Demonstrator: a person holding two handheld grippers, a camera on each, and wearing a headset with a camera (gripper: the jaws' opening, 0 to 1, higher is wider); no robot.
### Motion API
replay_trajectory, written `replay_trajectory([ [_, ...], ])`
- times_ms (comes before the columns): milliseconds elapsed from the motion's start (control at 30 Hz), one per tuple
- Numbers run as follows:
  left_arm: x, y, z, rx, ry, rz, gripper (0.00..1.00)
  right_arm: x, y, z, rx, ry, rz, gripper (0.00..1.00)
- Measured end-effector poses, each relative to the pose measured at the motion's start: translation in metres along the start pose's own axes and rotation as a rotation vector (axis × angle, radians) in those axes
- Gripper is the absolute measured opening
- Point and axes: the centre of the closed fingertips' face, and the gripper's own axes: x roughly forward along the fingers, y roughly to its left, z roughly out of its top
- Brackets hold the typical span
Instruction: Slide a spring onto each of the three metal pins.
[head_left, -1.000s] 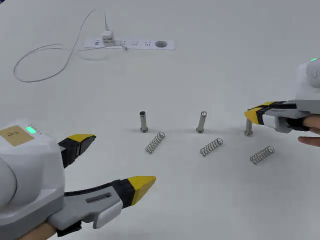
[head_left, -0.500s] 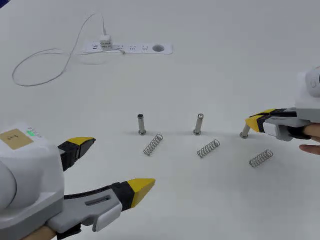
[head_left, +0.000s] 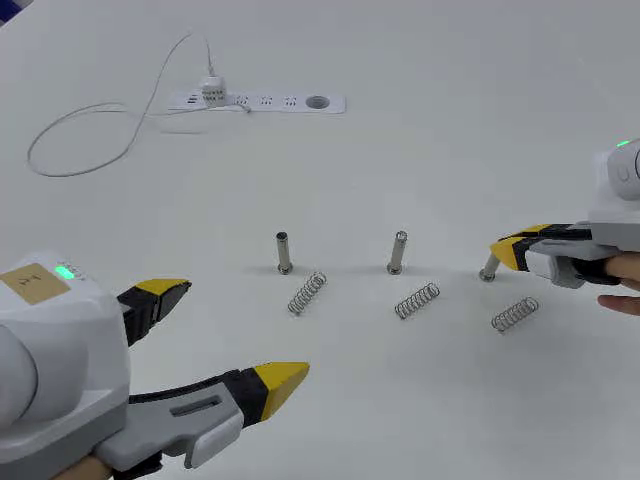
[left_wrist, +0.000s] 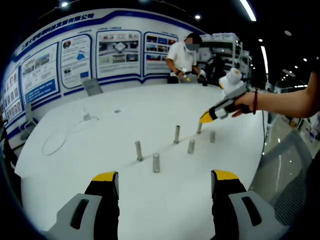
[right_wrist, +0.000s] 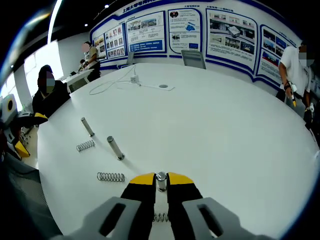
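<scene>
Three metal pins stand in a row on the white table (head_left: 450, 150): the left pin (head_left: 284, 252), the middle pin (head_left: 398, 252) and the right pin (head_left: 489, 267), which leans. A spring lies in front of each: left spring (head_left: 308, 292), middle spring (head_left: 417, 300), right spring (head_left: 515, 314). My right gripper (head_left: 503, 250) is shut on the top of the right pin (right_wrist: 161, 181), whose head shows between the yellow tips (right_wrist: 161, 179). My left gripper (head_left: 225, 333) stands open near the front left, well short of the left pin (left_wrist: 138, 151), with nothing between its fingers (left_wrist: 165, 176).
A white power strip (head_left: 258, 101) with a looping white cable (head_left: 90, 140) lies at the far left of the table. People stand and sit around the table's far edges (left_wrist: 182, 55). The table's edge runs close on the right (left_wrist: 260, 150).
The right pin has gone from upright to leaning with the right gripper's tips on its top. The right gripper has dropped slightly. The left gripper has hardly moved.
</scene>
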Motion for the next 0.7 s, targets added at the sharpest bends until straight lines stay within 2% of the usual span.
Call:
replay_trajectory([
  [133, 0.000, 0.001, 0.000, -0.001, 0.002, 0.002, 0.77, 0.000, -0.001, 0.000, -0.006, -0.004, -0.003, 0.10],
  [300, -0.001, 0.001, 0.000, -0.001, 0.002, 0.003, 0.76, -0.002, -0.001, 0.005, -0.024, -0.026, -0.005, 0.19],
  [433, -0.001, 0.001, 0.000, 0.001, 0.003, 0.005, 0.76, -0.005, 0.000, 0.010, -0.033, -0.045, -0.001, 0.21],
  [700, -0.001, 0.003, 0.002, 0.000, -0.002, 0.008, 0.75, -0.012, 0.003, 0.014, -0.013, -0.071, 0.006, 0.32],
])
